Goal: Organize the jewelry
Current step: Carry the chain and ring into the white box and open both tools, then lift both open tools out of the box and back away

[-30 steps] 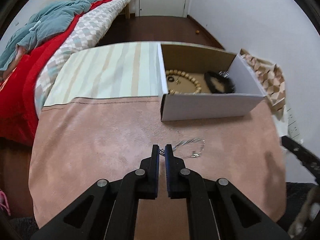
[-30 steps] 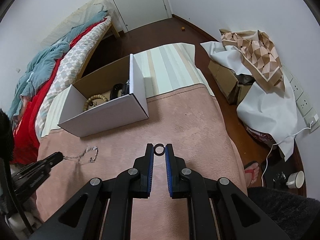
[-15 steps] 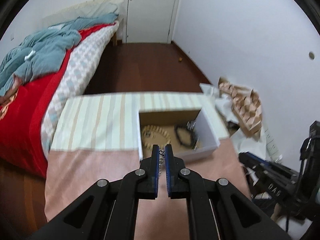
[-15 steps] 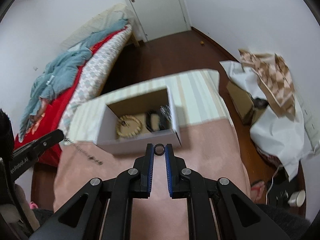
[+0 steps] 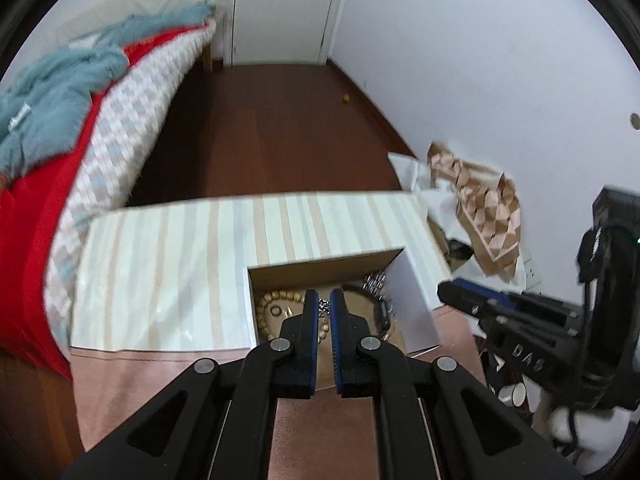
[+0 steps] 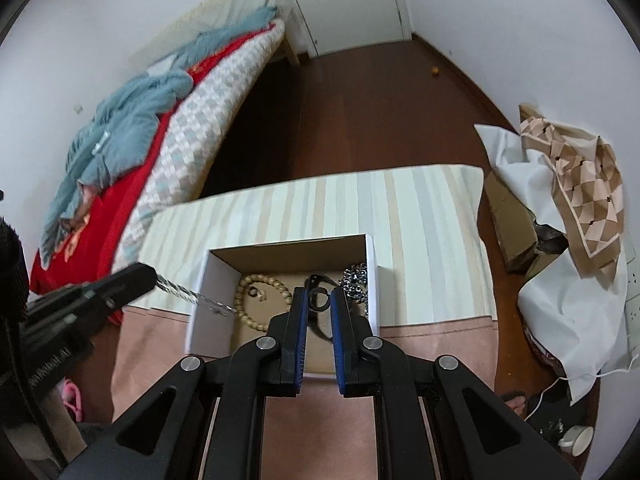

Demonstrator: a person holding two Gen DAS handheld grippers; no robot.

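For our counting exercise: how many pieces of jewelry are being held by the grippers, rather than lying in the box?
2. A silver chain hangs from the left gripper over the box; a dark ring sits in the right gripper above it.

Bedroom with white walls and dark wood floor

A white door (image 5: 280,12) stands at the far wall. A bed (image 6: 192,120) with a red cover, checked quilt and crumpled blue blanket (image 6: 120,128) runs along the left; a patterned cloth (image 6: 580,184) lies heaped by the right wall.
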